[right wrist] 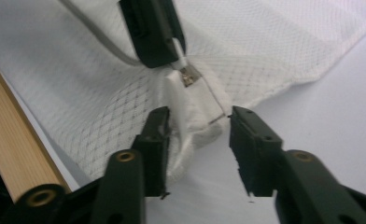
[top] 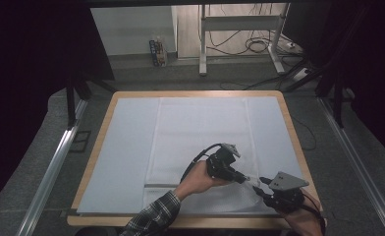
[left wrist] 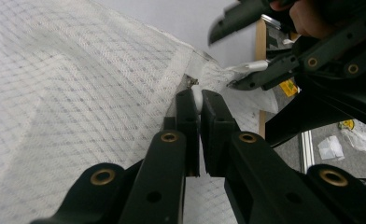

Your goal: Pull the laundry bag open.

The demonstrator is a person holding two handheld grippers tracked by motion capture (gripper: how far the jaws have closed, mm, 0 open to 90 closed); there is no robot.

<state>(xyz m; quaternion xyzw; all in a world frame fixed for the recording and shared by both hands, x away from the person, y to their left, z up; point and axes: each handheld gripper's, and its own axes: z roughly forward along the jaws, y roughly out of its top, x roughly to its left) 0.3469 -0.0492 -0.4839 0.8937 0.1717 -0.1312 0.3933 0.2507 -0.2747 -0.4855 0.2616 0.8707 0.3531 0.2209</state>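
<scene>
We see a white mesh laundry bag (top: 200, 147), woven in a fine diamond grid with a zipper, lying flat on a pale blue sheet (top: 126, 147) that covers the wooden bench (top: 95, 162). The bag's near right corner sits at about five o'clock on the bench, lifted and puckered between both tools.

The left claw (top: 243, 179) is closed tight on that corner: in the left gripper view its two black jaws pinch a bunched white fold of the fabric (left wrist: 197, 95) just beside the small metal zipper pull (left wrist: 193, 82).

The right claw (top: 262, 185) stands partly open (its jaws have just been opening), and in the right gripper view the crumpled corner (right wrist: 190, 116) lies between the jaws; the left-hand one touches the cloth, the other stands clear. The metal zipper pull (right wrist: 189, 77) shows at twelve o'clock from it, under the left claw's tip (right wrist: 179, 53).
</scene>
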